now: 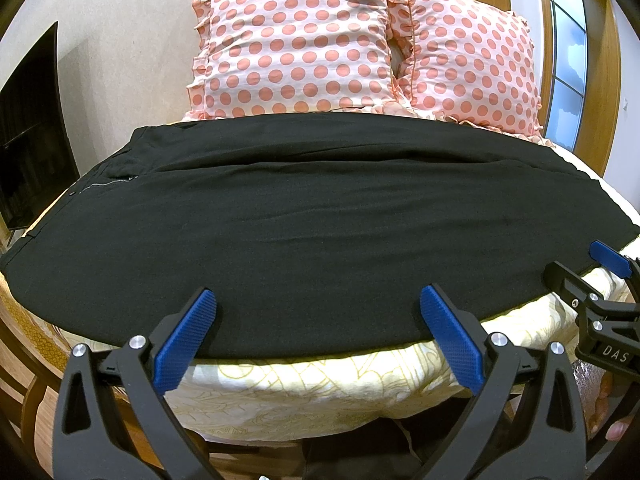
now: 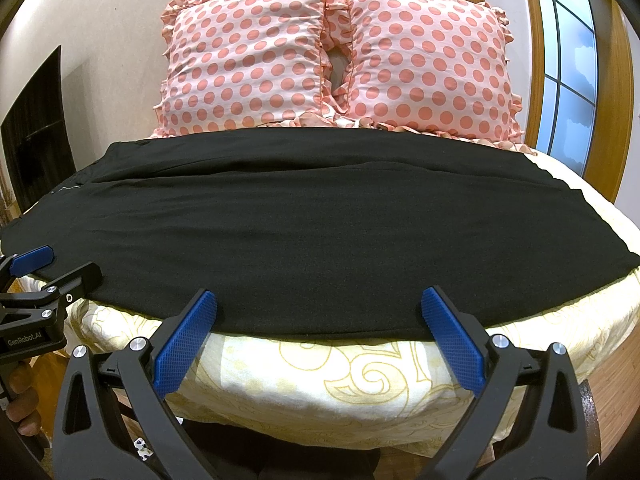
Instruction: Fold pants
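Note:
Black pants (image 1: 312,224) lie flat across the bed, waist and zipper at the left, legs running right; the same pants (image 2: 312,224) fill the right wrist view. My left gripper (image 1: 318,304) is open, its blue pads over the near edge of the fabric with nothing between them. My right gripper (image 2: 319,305) is open too, hovering at the near edge further right. In the left wrist view the right gripper (image 1: 588,268) shows at the right edge by the pants' hem side. The left gripper (image 2: 52,266) appears at the left edge in the right wrist view.
Two pink polka-dot pillows (image 1: 296,40) (image 2: 428,60) lean at the head of the bed. A cream patterned bedsheet (image 2: 360,372) hangs over the near edge. A dark screen (image 1: 32,140) stands at left, a window (image 2: 568,80) at right. A hand (image 2: 24,400) holds the left gripper.

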### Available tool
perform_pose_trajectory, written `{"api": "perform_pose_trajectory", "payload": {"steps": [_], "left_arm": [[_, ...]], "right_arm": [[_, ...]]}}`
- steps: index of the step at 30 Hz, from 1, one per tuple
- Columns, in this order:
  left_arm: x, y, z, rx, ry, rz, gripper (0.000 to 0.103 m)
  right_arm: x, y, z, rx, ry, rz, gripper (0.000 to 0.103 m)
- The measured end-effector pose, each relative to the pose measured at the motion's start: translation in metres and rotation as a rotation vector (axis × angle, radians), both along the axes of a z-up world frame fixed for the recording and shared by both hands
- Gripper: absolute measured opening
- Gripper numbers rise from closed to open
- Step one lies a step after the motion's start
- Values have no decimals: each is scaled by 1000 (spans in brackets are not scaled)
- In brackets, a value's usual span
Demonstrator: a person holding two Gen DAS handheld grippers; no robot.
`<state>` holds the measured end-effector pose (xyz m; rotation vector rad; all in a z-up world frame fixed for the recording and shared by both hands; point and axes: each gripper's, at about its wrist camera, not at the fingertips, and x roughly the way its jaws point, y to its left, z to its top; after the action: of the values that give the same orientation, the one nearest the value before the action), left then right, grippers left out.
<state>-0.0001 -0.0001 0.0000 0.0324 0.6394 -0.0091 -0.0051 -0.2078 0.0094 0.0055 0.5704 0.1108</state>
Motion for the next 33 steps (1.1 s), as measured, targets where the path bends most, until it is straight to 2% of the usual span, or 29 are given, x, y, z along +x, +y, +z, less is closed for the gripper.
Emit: {"api": "perform_pose_trajectory", "payload": {"steps": [20, 27, 30, 33], "left_arm": [[1, 0, 1, 2, 9, 3, 101], [4, -2, 3, 11, 1, -3, 101], [7, -1, 11, 45, 11, -11, 101], [17, 3, 32, 66, -30, 5, 101]], "right_arm": [[0, 5, 0, 0, -2, -1, 102], [8, -5, 5, 6, 28, 69, 102], [17, -14, 9, 47, 57, 103, 102], [34, -39, 28, 150, 65, 69, 102]]}}
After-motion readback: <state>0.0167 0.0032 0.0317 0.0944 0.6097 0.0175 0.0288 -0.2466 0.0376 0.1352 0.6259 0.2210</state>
